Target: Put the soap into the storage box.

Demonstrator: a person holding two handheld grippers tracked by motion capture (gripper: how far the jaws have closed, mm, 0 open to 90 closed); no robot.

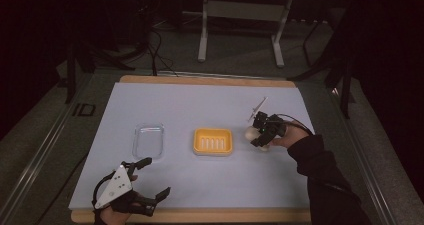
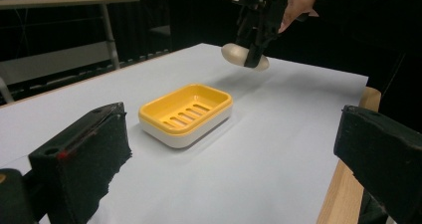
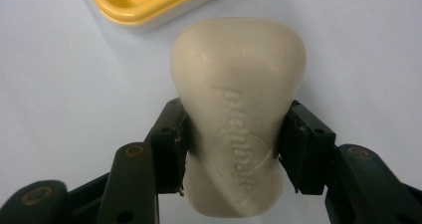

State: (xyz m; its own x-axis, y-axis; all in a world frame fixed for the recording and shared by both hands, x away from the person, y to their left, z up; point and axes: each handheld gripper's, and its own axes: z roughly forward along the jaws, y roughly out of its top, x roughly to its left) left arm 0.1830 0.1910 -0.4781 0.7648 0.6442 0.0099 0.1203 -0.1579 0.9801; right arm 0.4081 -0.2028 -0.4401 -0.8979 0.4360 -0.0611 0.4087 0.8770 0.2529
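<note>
Lid [image 1: 148, 141] left of dish [image 1: 213, 141]; soap [image 1: 251, 133] right.

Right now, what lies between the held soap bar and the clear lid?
The yellow soap dish sits between the soap bar and the clear lid, seen in the high view.

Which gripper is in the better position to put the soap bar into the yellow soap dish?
The right gripper, I judge. It is shut on the soap bar, just right of the yellow soap dish. The left gripper is open at the near table edge, farther from the dish.
</note>
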